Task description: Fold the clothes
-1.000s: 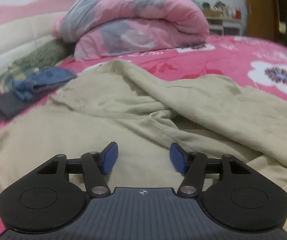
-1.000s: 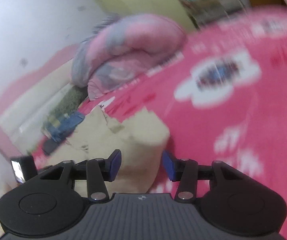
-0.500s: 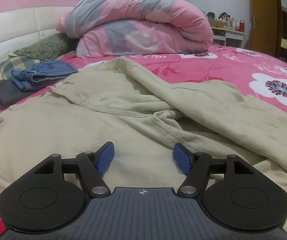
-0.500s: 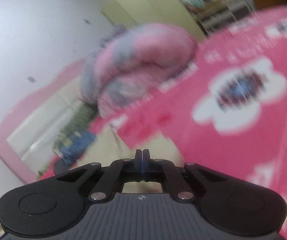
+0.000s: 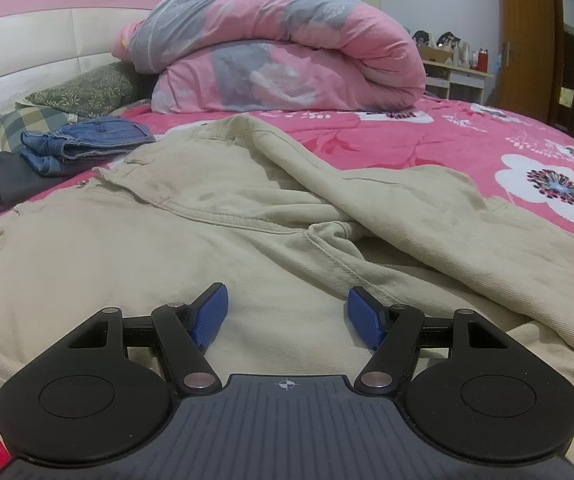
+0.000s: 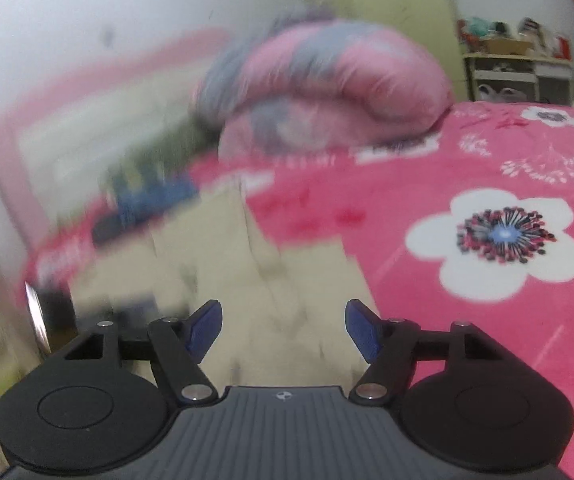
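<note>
On the pink floral bedspread [image 5: 427, 136] lies a beige garment [image 5: 215, 216], spread out and rumpled, with one part flopped across the middle toward the right. It takes up most of the near bed in the left wrist view. The left gripper [image 5: 287, 316] hangs just above the cloth with its blue pads [image 5: 209, 316] spread apart, nothing between them, not pinching anything.

Off to the left sit folded jeans [image 5: 87, 140] on a dark folded item [image 5: 7, 180], next to a checked pillow [image 5: 11, 128] and a green patterned one [image 5: 87, 92] by the headboard [image 5: 27, 48]. A rolled pink and grey duvet [image 5: 287, 48] sits at the back.

The right wrist view is pretty blurry on its left side. The right gripper [image 6: 283, 332] has its jaws opening, pads [image 6: 363, 330] well apart and empty, with the garment's edge [image 6: 271, 292] below them and a white flower print [image 6: 503, 236] on the bedspread to the right.
</note>
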Available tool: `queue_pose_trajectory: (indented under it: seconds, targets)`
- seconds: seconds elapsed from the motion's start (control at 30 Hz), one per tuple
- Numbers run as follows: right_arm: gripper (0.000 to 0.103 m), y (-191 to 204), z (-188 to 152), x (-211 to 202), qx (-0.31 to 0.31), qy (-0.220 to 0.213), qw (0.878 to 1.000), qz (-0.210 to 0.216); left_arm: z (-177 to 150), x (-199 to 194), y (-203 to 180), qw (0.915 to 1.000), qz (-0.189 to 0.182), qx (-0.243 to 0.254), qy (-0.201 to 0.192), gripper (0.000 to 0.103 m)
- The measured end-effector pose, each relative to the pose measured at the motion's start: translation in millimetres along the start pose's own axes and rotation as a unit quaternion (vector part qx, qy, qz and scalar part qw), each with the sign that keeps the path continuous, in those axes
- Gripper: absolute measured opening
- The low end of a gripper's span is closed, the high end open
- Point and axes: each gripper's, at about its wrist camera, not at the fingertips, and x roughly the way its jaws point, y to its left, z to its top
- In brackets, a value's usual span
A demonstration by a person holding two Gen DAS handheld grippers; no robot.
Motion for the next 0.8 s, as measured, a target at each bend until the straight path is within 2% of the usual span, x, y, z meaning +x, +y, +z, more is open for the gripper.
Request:
queue_pose_trajectory:
  seconds: [0.07,0.13,0.17,0.23,0.27,0.3,0.37,0.43,0.6,0.8]
  targets:
    - [0.071,11.7,-2.7,12.0,-0.06,0.024,0.998,-0.003,-0.2,-0.1,0.6,1.0,-0.002,-0.002,-0.001,0.068]
    - [0.066,20.6,-2.6,26.9,-0.124,0.056,0.991,0.0,-0.6,-0.1,2.0,1.0,-0.005,-0.004,-0.001,0.068]
    - [0.061,22.5,-0.9,32.7,-0.142,0.075,0.987,0.008,-0.8,-0.3,2.7,0.9999,-0.007,-0.007,-0.002,0.069]
    - [0.039,25.0,2.6,40.1,-0.155,0.118,0.981,0.022,-1.2,-0.7,4.2,0.9999,-0.012,-0.011,-0.003,0.07]
    - [0.016,27.6,4.0,43.1,-0.163,0.136,0.977,0.025,-1.1,-0.6,4.5,0.9998,-0.014,-0.012,-0.003,0.071]
    - [0.014,35.1,4.3,43.3,-0.181,0.14,0.973,0.012,-1.0,-0.6,4.8,0.9998,-0.015,-0.013,-0.004,0.071]
    - [0.011,49.8,4.6,40.6,-0.212,0.129,0.969,-0.016,-1.1,-0.5,4.6,0.9997,-0.017,-0.015,-0.005,0.071]
    - [0.009,63.9,13.7,34.1,-0.229,0.096,0.968,-0.034,-1.0,-0.7,5.5,0.9997,-0.019,-0.016,-0.005,0.071]
    - [0.008,65.7,62.4,38.5,-0.201,0.021,0.977,-0.074,-0.9,-0.9,6.5,0.9995,-0.025,-0.02,-0.006,0.073]
    - [0.008,44.1,121.4,75.0,-0.188,-0.002,0.976,-0.108,-1.4,-0.9,6.1,0.9994,-0.028,-0.019,-0.007,0.075]
